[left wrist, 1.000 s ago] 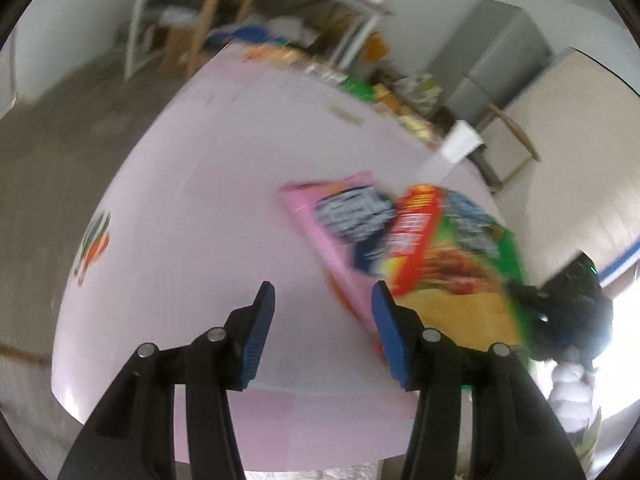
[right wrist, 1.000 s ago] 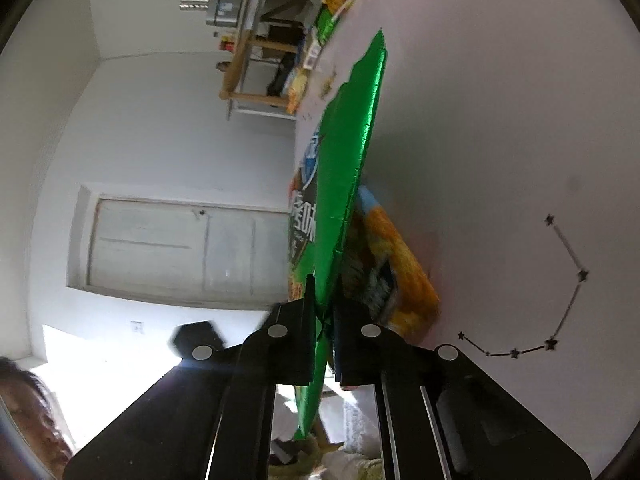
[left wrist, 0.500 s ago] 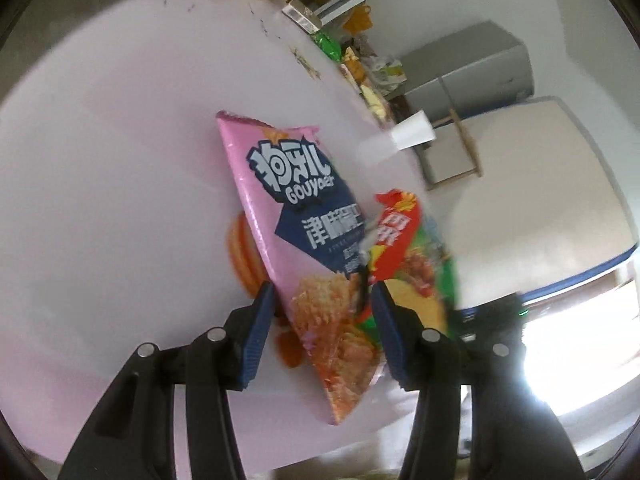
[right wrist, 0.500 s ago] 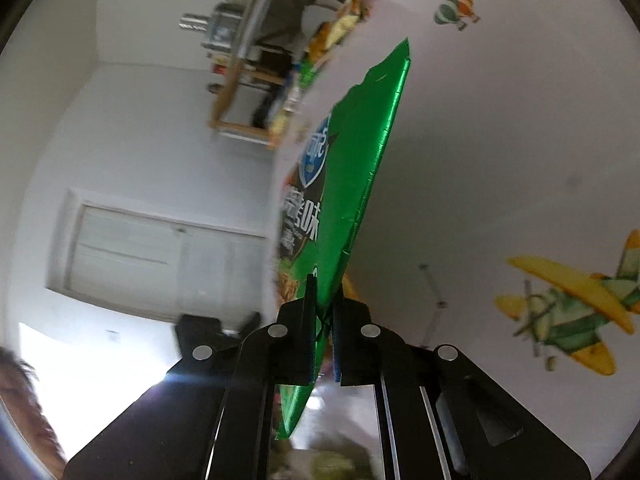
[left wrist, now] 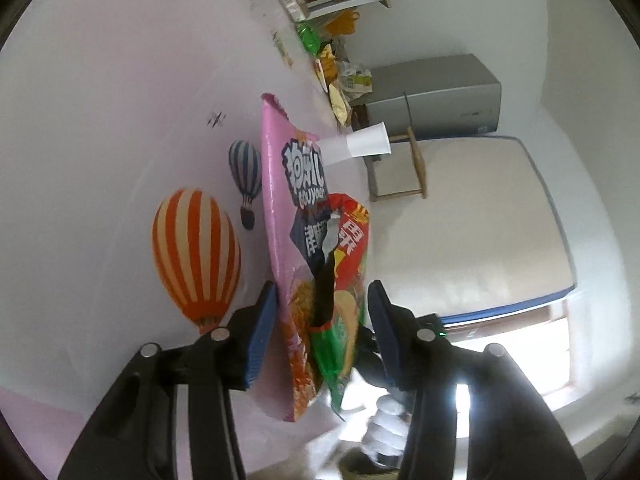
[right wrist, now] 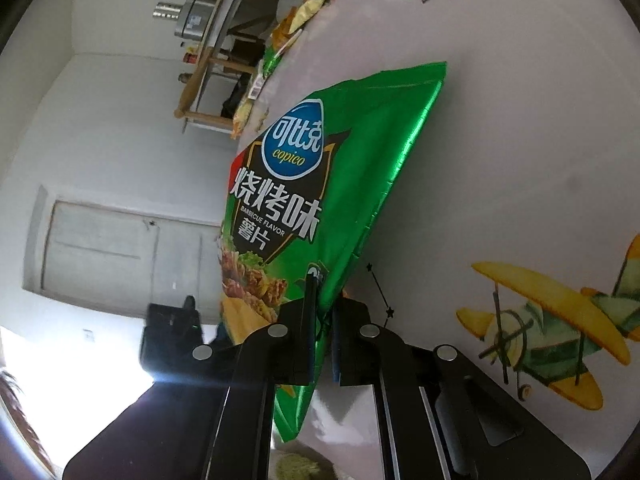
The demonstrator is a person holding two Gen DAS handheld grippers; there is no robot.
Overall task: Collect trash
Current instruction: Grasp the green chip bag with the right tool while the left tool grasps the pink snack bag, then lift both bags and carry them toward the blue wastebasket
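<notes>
Two snack bags hung together at the table's near edge. The right gripper (right wrist: 322,316) was clenched on the lower part of the green barbecue chip bag (right wrist: 316,208), which stood on edge above the pale pink tablecloth (right wrist: 520,140) with its printed yellow airplane (right wrist: 552,316). From the left wrist view, the pink snack bag (left wrist: 280,240) and the green bag's red-topped side (left wrist: 348,264) both sat between the blue pads (left wrist: 262,320) of the left gripper (left wrist: 322,320). Its jaws had just been closing, yet a gap showed at the right pad, so nothing was pinched there. A white paper cup (left wrist: 360,144) lay on its side farther along the table, beyond the striped balloon prints (left wrist: 196,252).
</notes>
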